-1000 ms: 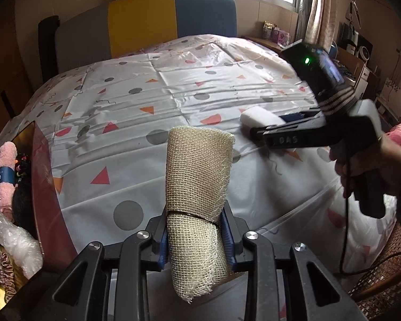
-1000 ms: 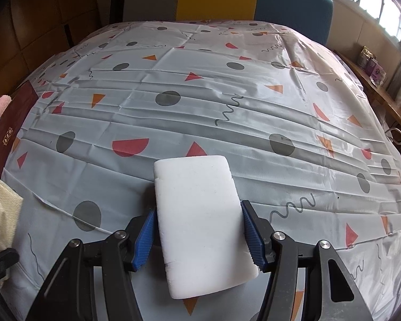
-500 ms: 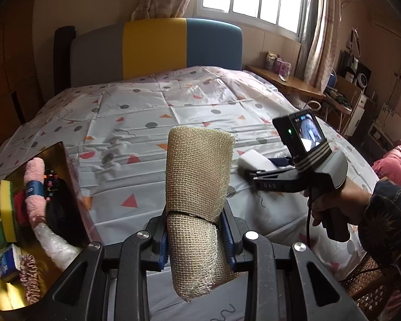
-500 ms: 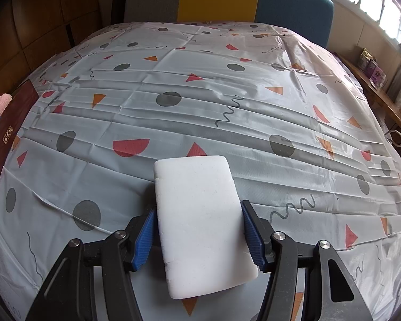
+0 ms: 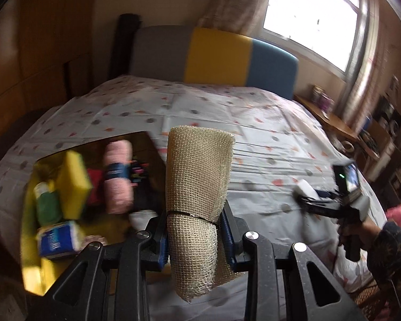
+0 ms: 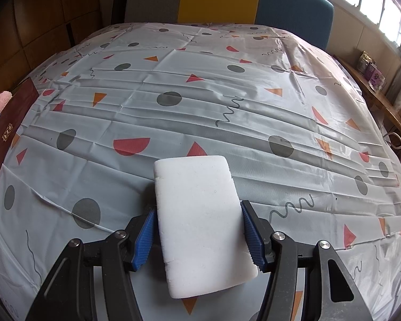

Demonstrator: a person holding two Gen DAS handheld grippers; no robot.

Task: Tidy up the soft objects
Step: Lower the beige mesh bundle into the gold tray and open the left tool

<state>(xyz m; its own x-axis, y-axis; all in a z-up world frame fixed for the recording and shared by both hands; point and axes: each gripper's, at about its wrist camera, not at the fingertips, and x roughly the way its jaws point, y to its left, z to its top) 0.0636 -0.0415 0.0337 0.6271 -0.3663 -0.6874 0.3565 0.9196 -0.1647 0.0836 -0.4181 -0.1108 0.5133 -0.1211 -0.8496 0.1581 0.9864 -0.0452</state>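
burlap roll [image 5: 197,187] clamped in left tongs [image 5: 195,230], one white sponge [image 6: 200,224] clamped in right tongs [image 6: 200,232]

Left gripper [image 5: 193,230]: blue pads pressed against both sides of mesh roll [image 5: 197,187], roll upright between them, gripper raised, aimed along bed.

Right gripper [image 6: 199,230]: blue pads tight on both long edges of white sponge [image 6: 200,222], sponge flat, sticking out ahead of fingers. In left view, right hand [image 5: 358,230] wrapped around gripper handle, dark patterned sleeve at wrist, gripper level, pointing left.
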